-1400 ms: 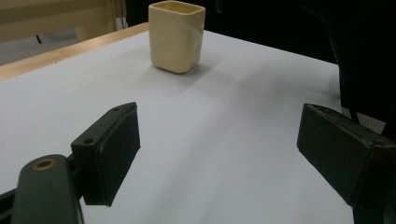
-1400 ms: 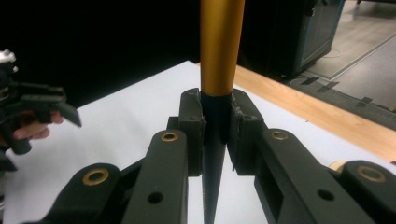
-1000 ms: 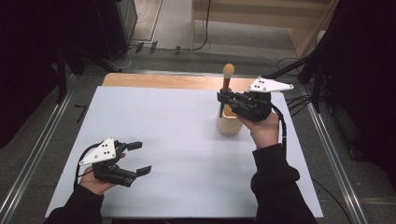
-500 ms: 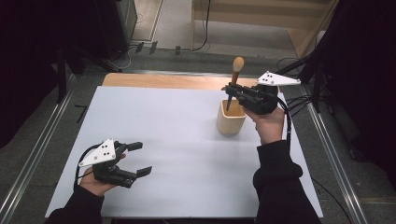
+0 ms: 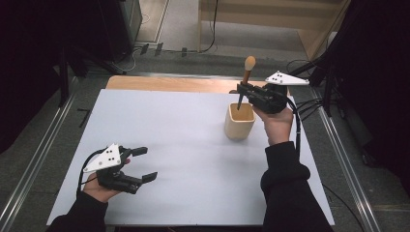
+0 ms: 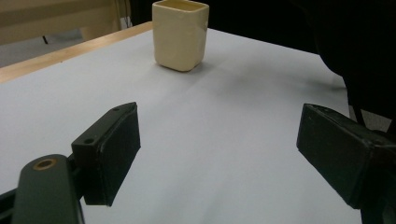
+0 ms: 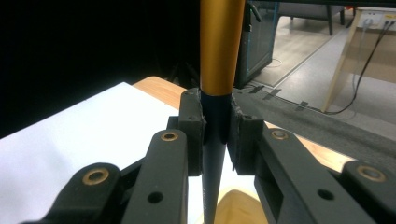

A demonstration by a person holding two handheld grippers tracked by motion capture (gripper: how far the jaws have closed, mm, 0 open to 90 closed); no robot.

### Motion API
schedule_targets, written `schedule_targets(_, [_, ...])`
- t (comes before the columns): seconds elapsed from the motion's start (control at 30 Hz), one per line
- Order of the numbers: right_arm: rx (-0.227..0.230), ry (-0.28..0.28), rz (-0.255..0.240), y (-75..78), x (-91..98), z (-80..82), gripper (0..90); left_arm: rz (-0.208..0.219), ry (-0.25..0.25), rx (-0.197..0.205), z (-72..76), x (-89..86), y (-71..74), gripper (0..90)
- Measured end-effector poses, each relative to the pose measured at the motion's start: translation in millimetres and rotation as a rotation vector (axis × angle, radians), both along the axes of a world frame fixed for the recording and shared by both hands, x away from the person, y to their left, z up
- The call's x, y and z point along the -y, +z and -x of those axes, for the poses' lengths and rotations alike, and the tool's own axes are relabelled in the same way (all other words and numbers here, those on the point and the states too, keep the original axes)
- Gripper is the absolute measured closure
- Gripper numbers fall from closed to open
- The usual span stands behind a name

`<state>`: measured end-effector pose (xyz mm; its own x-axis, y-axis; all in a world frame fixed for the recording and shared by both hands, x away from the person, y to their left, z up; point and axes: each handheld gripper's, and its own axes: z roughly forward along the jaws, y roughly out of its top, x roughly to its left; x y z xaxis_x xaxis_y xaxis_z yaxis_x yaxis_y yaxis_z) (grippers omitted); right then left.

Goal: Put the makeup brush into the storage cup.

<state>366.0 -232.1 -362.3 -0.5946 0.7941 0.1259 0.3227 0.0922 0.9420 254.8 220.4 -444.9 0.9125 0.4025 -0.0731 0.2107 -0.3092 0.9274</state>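
A brush (image 5: 247, 77) with a tan tuft on top, a golden collar (image 7: 220, 46) and a black pointed handle stands nearly upright. My right gripper (image 5: 243, 92) is shut on the black handle (image 7: 214, 154), its pads pressed on both sides. The pointed end hangs over the far rim of a cream square cup (image 5: 239, 124), whose rim (image 7: 236, 210) lies just below my jaws. My left gripper (image 5: 143, 164) rests near the front left of the white table, open with nothing between its pads (image 6: 112, 151). The cup (image 6: 180, 37) stands well ahead of it.
A white sheet (image 5: 183, 159) covers the table, with a wooden strip (image 5: 164, 83) along the far edge. Metal rails run along both sides. Cables lie on the floor at the right, beyond the table, and wooden furniture stands at the back.
My right gripper has carried the brush to the right and toward the far edge, so the brush now stands over the cup's far rim. The left gripper has stayed still.
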Motion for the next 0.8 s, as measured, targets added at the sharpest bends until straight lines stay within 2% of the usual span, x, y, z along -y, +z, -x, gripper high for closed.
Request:
schedule_targets(0.23, [0.012, -0.039, -0.005, -7.6, 4.8, -2.2, 78.6, -0.009, -0.004, -0.002, -0.1, 1.2, -0.9, 14.4])
schedule_targets(0.63, [-0.027, -0.089, -0.006, -26.1, 10.1, -9.3, 78.6, -0.009, -0.015, -0.017, -1.7, 1.9, -2.6, 14.3])
schedule_targets(0.7, [-0.013, -0.097, -0.008, -30.1, 10.4, -8.9, 78.6, -0.008, -0.016, -0.019, -2.0, 1.5, -2.6, 14.3])
schedule_targets(0.8, [-0.022, -0.104, -0.003, -35.6, 12.3, -10.3, 78.6, -0.004, -0.009, -0.022, -2.7, -0.1, -2.6, 14.3])
